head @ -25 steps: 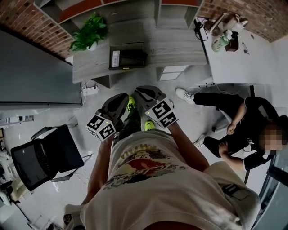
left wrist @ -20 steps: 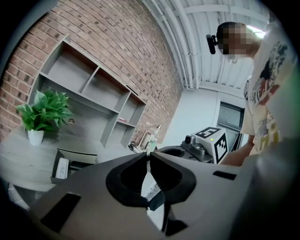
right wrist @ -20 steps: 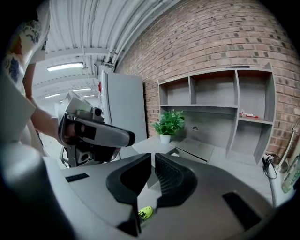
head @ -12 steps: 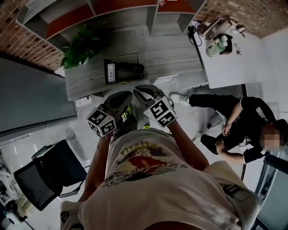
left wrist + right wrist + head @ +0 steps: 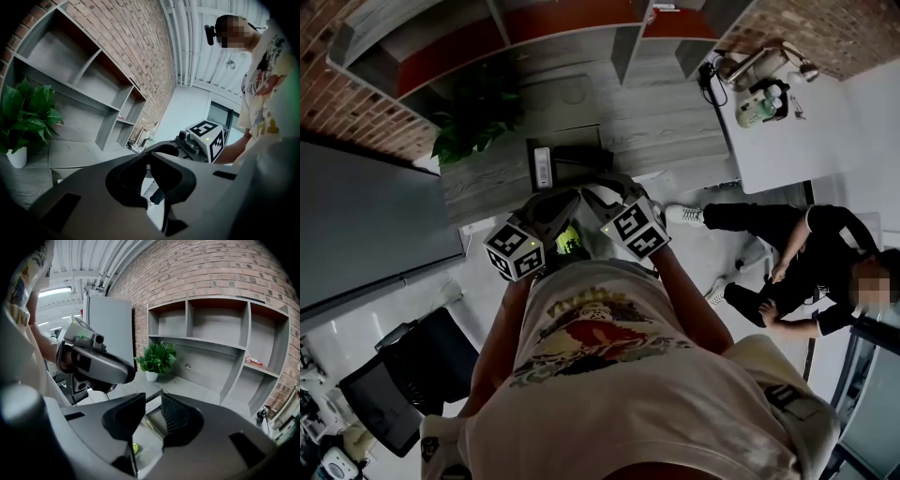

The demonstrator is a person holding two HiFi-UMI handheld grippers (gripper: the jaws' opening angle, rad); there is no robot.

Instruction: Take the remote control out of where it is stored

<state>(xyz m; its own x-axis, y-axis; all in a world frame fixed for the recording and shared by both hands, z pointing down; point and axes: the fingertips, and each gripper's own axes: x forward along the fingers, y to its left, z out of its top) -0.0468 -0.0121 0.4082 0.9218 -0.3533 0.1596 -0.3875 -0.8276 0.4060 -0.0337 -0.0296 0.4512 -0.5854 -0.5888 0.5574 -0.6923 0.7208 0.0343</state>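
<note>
Right gripper [image 5: 153, 399]: jaws just been opening, now slightly apart, nothing between. Left gripper [image 5: 149, 157]: tips look closed, empty. We see remote control [image 5: 543, 167] lying at left end of black tray [image 5: 581, 147] on grey cabinet [image 5: 675, 122], long axis pointing away from us. It lies ahead and left of right gripper; left gripper nearer. We judge right must angle left, jaws spanning remote's narrow width.

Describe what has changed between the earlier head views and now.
The person has walked up to the grey desk, bringing the left gripper and right gripper close to the black box holding the remote control. The right gripper's jaws have just been opening, nothing between them; nothing is grasped. Remote, box, plant and seated person stayed put.
</note>
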